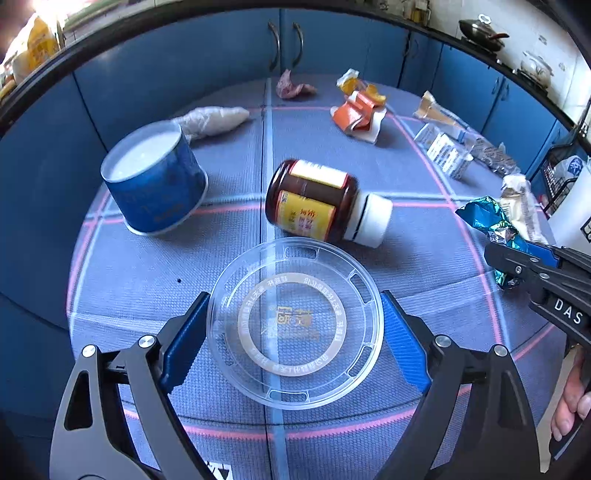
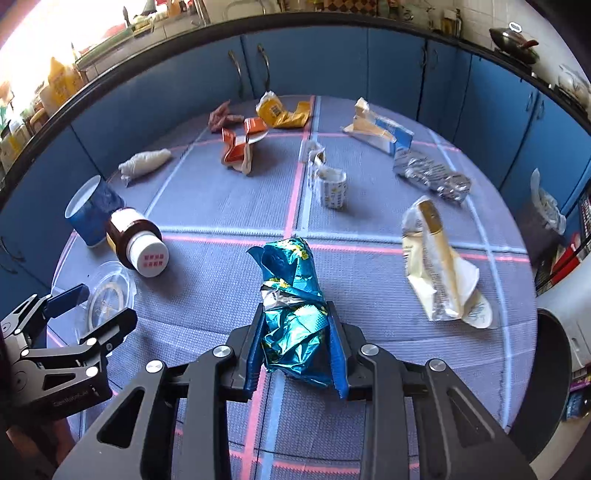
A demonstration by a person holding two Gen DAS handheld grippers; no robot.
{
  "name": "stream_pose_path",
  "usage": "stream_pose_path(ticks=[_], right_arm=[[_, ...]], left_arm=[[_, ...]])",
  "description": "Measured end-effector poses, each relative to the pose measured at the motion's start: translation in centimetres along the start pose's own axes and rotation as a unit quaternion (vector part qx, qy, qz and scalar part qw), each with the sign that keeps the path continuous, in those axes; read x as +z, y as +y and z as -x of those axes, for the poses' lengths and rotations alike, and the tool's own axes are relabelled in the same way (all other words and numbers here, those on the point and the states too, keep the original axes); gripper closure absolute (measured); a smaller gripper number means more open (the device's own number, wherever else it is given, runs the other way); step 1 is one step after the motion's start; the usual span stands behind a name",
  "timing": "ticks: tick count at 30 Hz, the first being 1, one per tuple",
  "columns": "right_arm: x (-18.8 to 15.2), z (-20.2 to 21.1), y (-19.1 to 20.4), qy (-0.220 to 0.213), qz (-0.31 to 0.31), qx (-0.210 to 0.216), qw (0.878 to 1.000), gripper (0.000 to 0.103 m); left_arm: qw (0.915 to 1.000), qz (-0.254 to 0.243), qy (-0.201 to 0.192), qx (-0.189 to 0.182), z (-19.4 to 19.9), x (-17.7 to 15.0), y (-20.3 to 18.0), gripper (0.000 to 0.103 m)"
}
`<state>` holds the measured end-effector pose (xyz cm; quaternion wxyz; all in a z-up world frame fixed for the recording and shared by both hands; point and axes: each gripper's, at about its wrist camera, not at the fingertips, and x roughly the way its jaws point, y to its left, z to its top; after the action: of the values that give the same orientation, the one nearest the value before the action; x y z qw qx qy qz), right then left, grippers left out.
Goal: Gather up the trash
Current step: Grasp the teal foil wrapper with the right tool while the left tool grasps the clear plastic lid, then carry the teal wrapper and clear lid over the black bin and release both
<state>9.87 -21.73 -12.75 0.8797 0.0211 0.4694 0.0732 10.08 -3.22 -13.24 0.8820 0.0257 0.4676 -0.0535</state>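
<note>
Nearly all still strewn across the table (image 2: 221,206): brown jar (image 1: 314,199), blue cup (image 1: 155,181), cartons, wrappers. Right tool (image 2: 295,343) pinching blue foil wrapper (image 2: 291,295); left tool (image 1: 291,332) spread around clear plastic lid (image 1: 295,325), not yet squeezing. No bin clearly visible.

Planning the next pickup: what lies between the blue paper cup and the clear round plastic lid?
Bare blue checked tablecloth, per the left wrist view, between cup and lid.

I was in a home kitchen: blue cabinets (image 2: 303,62) w/ metal handles (image 2: 264,68) ran under a dark countertop (image 2: 369,24), a wok (image 2: 513,38) sat up top, bottles (image 2: 61,83) by the bright window, and a round table w/ checked cloth (image 2: 229,206) in front.
</note>
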Motion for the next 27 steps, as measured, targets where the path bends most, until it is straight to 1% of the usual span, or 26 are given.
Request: stream_pose_path(ticks=[6, 11, 19, 23, 27], right_arm=[[-0.5, 1.9, -0.4, -0.012, -0.002, -0.004, 1.0, 0.073], [-1.2, 3.5, -1.8, -0.021, -0.01, -0.014, 1.0, 0.073], [-2.5, 5.4, -5.4, -0.031, -0.034, -0.027, 0.999, 0.073], [-3.1, 6.5, -7.3, -0.04, -0.042, -0.035, 0.998, 0.073], [-3.8, 7.5, -9.6, -0.049, -0.056, -0.047, 0.996, 0.073]], left_arm=[[0.9996, -0.011, -0.027, 0.002, 2.3, 0.3, -1.1, 0.016], [0.9991, -0.02, -0.038, 0.0, 3.3, 0.7, -2.5, 0.016], [0.9978, -0.05, -0.044, -0.005, 4.0, 1.3, -6.4, 0.016], [0.9965, -0.066, -0.051, -0.012, 4.3, 1.9, -8.8, 0.016], [0.994, -0.092, -0.058, -0.019, 4.6, 2.2, -11.9, 0.016]])
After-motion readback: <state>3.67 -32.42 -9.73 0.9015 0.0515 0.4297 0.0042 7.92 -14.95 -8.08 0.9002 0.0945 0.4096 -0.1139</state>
